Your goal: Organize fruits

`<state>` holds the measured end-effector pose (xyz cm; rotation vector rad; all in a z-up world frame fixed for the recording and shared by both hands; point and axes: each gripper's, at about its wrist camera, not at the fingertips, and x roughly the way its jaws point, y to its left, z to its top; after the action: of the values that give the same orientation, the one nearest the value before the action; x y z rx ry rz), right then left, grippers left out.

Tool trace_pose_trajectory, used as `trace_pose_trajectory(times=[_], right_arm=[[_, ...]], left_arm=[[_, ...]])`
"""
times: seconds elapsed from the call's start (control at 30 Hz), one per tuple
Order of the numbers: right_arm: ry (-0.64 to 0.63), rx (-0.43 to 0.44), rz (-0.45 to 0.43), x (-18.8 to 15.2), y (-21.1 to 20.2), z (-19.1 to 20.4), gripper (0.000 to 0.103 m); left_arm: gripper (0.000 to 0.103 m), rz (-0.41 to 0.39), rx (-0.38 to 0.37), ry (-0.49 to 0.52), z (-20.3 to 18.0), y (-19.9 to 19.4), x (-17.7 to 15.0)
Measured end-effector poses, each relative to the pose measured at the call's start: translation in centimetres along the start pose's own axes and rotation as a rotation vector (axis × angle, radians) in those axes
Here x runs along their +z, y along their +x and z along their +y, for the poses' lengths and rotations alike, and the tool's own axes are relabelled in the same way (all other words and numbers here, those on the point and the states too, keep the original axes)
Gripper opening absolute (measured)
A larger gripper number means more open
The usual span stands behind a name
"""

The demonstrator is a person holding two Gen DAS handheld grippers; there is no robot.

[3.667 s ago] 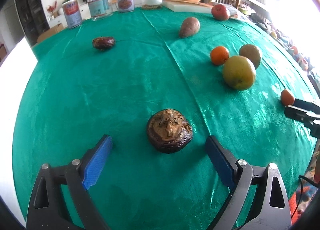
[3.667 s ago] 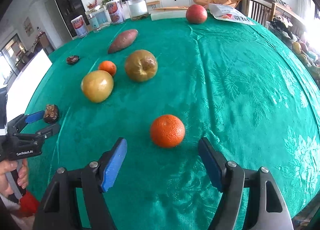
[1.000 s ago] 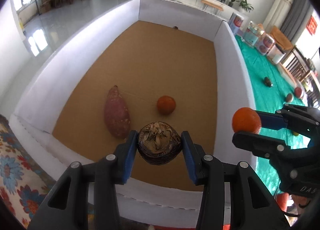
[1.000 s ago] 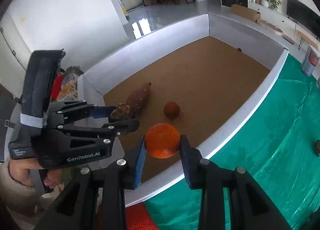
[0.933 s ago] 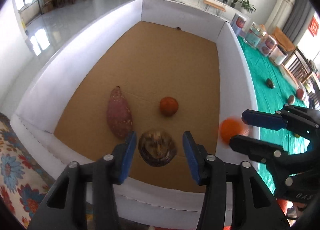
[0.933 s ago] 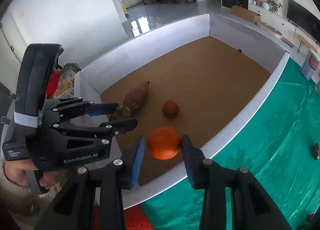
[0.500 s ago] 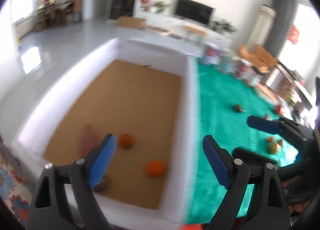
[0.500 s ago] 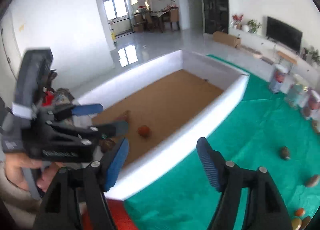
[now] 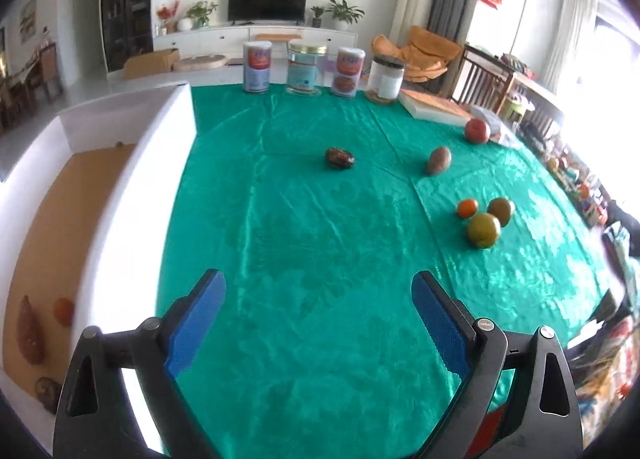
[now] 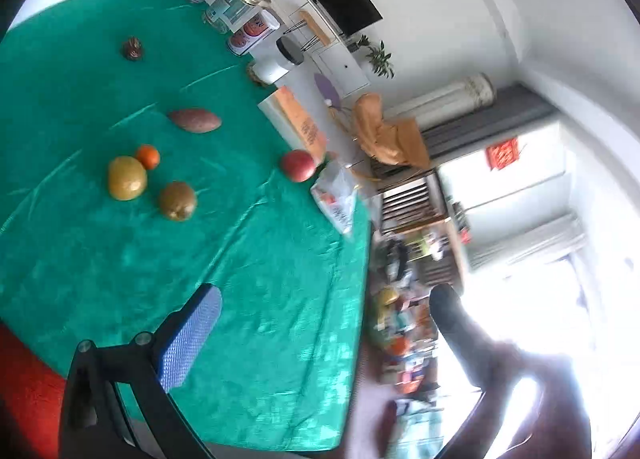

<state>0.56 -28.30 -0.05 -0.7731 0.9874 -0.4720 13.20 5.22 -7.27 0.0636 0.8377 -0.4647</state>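
My left gripper [image 9: 318, 313] is open and empty above the green tablecloth [image 9: 312, 243]. Ahead lie a dark brown fruit [image 9: 340, 157], a sweet potato [image 9: 438, 160], a red apple [image 9: 477, 130], a small orange [image 9: 467, 208] and two yellow-green fruits [image 9: 484, 230]. The white box [image 9: 132, 195] at the left holds a sweet potato [image 9: 29, 329], an orange [image 9: 64, 311] and a brown fruit [image 9: 47, 399]. My right gripper [image 10: 320, 315] is open and empty, tilted over the table's right edge; the same fruits, among them the apple [image 10: 298, 166], lie to its left.
Several jars and tins [image 9: 304, 68] stand at the table's far edge, with a flat white box [image 9: 434, 106] and a plastic bag [image 10: 338, 199] near the apple. Chairs and clutter [image 10: 404, 299] stand beyond the right edge.
Both grippers let their fruits drop into the box, opened wide and swung back over the table. The right gripper has turned toward the table's right edge.
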Motion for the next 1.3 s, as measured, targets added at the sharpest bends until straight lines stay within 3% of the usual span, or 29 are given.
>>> trace_pose_trajectory(times=[0.1, 0.13, 0.23, 0.37, 0.47, 0.6, 1.3], right_arm=[[0.292, 0.343, -0.019, -3.3, 2.7, 2.7, 0.103], [0.367, 0.421, -0.007, -4.2, 3.6, 4.2, 0.103], [0.542, 0.536, 0.056, -6.1, 6.5, 9.8, 0.103], [0.674, 0.540, 0.025, -5.0, 7.1, 13.9, 0.103], [0.758, 0.532, 0.016, -3.8, 7.9, 15.3, 0.103], [0.755, 0.485, 0.018, -3.4, 8.1, 16.0, 0.103], [0.758, 0.472, 0.036, -3.5, 8.8, 16.5, 0.103]], left_arm=[[0.095, 0.020, 0.040, 0.031, -1.7, 4.0, -0.8], [0.095, 0.039, 0.059, 0.035, -2.0, 5.4, -1.3], [0.095, 0.088, 0.091, 0.057, -2.7, 8.3, -2.5], [0.095, 0.101, 0.154, 0.129, -3.8, 10.7, -3.2], [0.096, 0.095, 0.145, 0.117, -3.8, 11.3, -3.3], [0.102, 0.114, 0.120, 0.038, -2.6, 11.7, -3.3], [0.103, 0.122, 0.117, 0.046, -2.7, 12.0, -3.3]])
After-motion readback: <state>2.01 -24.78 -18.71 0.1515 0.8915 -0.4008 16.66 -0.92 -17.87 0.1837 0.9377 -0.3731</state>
